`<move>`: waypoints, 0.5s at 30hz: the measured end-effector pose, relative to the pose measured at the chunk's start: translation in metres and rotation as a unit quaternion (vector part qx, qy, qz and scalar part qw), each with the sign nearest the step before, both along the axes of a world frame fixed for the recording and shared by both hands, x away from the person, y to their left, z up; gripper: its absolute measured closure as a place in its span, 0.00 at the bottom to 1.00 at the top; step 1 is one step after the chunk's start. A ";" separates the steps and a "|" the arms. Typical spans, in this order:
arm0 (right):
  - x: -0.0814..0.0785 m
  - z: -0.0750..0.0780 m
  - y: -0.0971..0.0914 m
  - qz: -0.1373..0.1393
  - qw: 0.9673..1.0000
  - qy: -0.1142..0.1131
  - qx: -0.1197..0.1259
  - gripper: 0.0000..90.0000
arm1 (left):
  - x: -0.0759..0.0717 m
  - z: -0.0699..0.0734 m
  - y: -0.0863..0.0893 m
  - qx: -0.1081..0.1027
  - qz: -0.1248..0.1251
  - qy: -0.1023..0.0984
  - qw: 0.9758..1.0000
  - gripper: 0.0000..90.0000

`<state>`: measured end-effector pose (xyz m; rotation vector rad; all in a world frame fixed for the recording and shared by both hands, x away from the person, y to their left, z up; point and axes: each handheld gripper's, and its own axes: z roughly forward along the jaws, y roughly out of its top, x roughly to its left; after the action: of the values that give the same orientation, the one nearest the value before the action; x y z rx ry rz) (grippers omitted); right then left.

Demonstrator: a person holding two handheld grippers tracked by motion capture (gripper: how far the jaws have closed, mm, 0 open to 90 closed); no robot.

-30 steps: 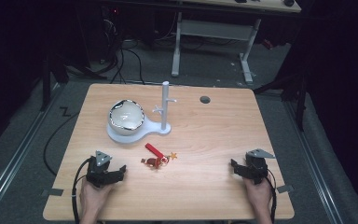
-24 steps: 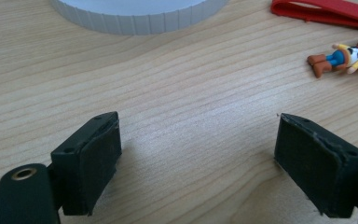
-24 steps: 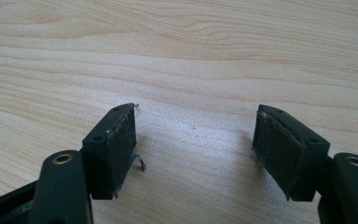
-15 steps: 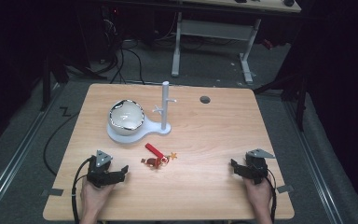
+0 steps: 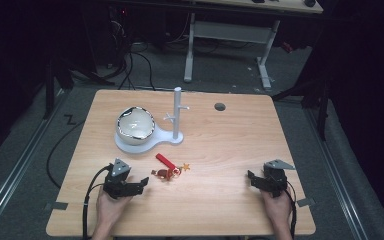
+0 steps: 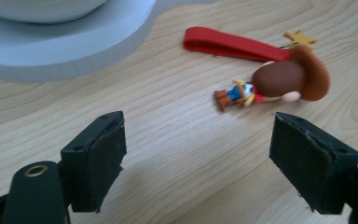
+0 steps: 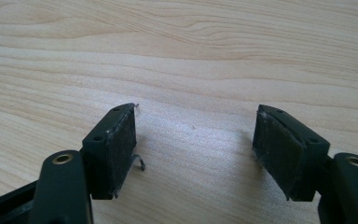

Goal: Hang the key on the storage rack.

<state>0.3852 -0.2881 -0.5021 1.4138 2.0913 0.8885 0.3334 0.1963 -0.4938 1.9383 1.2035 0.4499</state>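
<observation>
Keychain figure (image 5: 169, 173) lies flat on the wooden worktop (image 5: 220, 150), just in front of the white stand base (image 5: 130, 145), toward the person's side. Figure: brown hat, blue and yellow body, lying on its side. Red strap (image 5: 164, 160) runs from the figure back toward the base; small gold star charm (image 5: 185, 167) sits just right of the figure.

White stand: flat base carrying a shiny bowl (image 5: 135, 123); upright white post (image 5: 177, 112) with short side pegs rises at the base's right end. Dark round hole (image 5: 220, 106) in the worktop, right of the post and farther back.

Left claw (image 5: 141, 183) rests on the worktop just left of the figure and nearer the person, hand (image 5: 111, 207) behind it. Jaws spread wide, nothing between them. In the left gripper view (image 6: 196, 158) the figure (image 6: 279, 81) lies ahead of the jaws, nearer the right-hand one, apart from both pads; strap (image 6: 233, 44) and base edge (image 6: 74, 51) beyond.

Right claw (image 5: 252, 180) well to the right of the figure, on bare worktop, held by the other hand (image 5: 276, 207). Jaws spread, empty; right gripper view (image 7: 196, 149) shows wood grain between them.
</observation>
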 end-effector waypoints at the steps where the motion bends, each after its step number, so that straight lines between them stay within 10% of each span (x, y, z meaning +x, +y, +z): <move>1: 0.000 0.000 0.000 0.000 1.000 0.000 0.000 0.34 | 0.000 0.000 0.000 0.000 0.000 0.000 1.000 0.22; 15: 0.000 0.000 0.000 0.001 1.000 0.000 -0.001 0.34 | 0.005 0.002 -0.038 0.035 -0.044 -0.009 0.998 0.27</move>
<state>0.3852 -0.2881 -0.5022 1.4104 2.0933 0.8877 0.3387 0.1585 -0.4922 2.0337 1.1000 0.4667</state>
